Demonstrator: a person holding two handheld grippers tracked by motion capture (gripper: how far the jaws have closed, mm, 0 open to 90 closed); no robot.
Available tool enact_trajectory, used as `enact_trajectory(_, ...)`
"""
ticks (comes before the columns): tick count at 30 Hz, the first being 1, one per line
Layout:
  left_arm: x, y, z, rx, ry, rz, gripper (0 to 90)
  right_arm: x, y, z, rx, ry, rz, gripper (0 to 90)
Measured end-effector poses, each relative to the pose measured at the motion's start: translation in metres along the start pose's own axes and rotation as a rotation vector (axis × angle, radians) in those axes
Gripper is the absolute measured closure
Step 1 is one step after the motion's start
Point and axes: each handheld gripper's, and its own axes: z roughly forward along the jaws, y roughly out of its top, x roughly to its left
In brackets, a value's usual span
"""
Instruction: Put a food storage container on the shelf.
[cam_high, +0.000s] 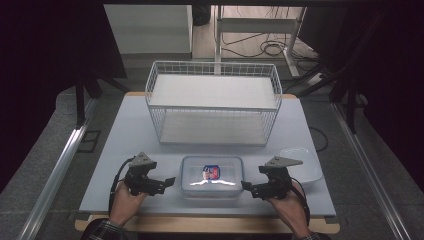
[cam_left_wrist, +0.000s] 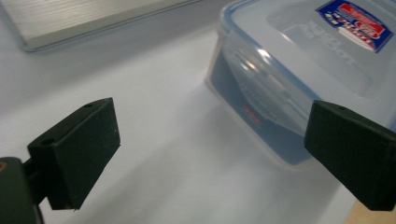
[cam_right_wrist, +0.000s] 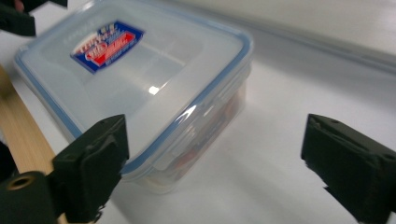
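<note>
A clear plastic food box (cam_high: 212, 176) with a blue-rimmed lid and a red and blue label sits near the table's front edge. My left gripper (cam_high: 170, 181) is just off its left side, jaws spread wide with nothing between them. In the left gripper view the box (cam_left_wrist: 299, 70) lies ahead to the right, and the left gripper (cam_left_wrist: 210, 149) has only bare table between its pads. My right gripper (cam_high: 245, 186) stands open at the box's right side. In the right gripper view the box (cam_right_wrist: 140, 88) lies ahead to the left of the right gripper (cam_right_wrist: 215, 163).
A white wire basket (cam_high: 214, 102) with a shelf stands at the back middle of the pale table (cam_high: 125, 150). A clear lidless container (cam_high: 302, 165) rests right of the box, behind my right hand. The wooden table edge (cam_high: 200, 225) runs along the front.
</note>
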Motion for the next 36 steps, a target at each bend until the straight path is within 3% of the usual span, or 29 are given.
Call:
enact_trajectory(3, -0.005, 0.003, 0.003, 0.012, -0.017, 0.008, 2.4, 0.003, 0.002, 0.007, 0.027, 0.008, 0.003, 3.3)
enact_trajectory(6, -0.007, 0.008, 0.005, 0.006, -0.065, 0.003, 2.0, 0.004, 0.006, 0.01, 0.051, 0.029, 0.019, 2.7)
enact_trajectory(9, -0.009, 0.013, 0.007, 0.005, -0.101, 0.0, 1.9, 0.004, 0.011, 0.013, 0.075, 0.035, 0.034, 6.8)
enact_trajectory(16, -0.007, 0.022, 0.029, 0.052, -0.194, -0.028, 1.7, -0.004, 0.018, 0.03, 0.093, 0.14, 0.104, 8.8)
enact_trajectory(23, -0.008, 0.022, 0.05, 0.109, -0.381, -0.082, 2.3, -0.012, 0.019, 0.045, 0.138, 0.263, 0.211, 9.0)
enact_trajectory(26, -0.009, 0.022, 0.05, 0.133, -0.381, -0.11, 1.9, -0.012, 0.018, 0.047, 0.16, 0.286, 0.244, 9.7)
enact_trajectory(28, -0.008, 0.022, 0.043, 0.126, -0.373, -0.111, 8.2, -0.014, 0.017, 0.044, 0.163, 0.296, 0.266, 14.3)
enact_trajectory(29, -0.006, 0.021, 0.041, 0.122, -0.38, -0.128, 15.6, -0.015, 0.016, 0.041, 0.168, 0.303, 0.289, 20.2)
enact_trajectory(31, -0.004, 0.018, 0.039, 0.114, -0.396, -0.149, 17.3, -0.015, 0.016, 0.038, 0.169, 0.302, 0.299, 23.3)
enact_trajectory(33, -0.006, 0.016, 0.034, 0.109, -0.392, -0.139, 20.4, -0.014, 0.016, 0.034, 0.17, 0.301, 0.308, 28.3)
enact_trajectory(34, -0.007, 0.016, 0.03, 0.098, -0.385, -0.149, 28.8, -0.014, 0.014, 0.028, 0.149, 0.304, 0.326, 35.9)
enact_trajectory(35, -0.006, 0.014, 0.026, 0.079, -0.388, -0.164, 28.8, -0.014, 0.014, 0.028, 0.149, 0.304, 0.326, 35.9)
enact_trajectory(36, -0.005, 0.012, 0.022, 0.06, -0.392, -0.175, 34.3, -0.015, 0.013, 0.024, 0.135, 0.306, 0.331, 39.5)
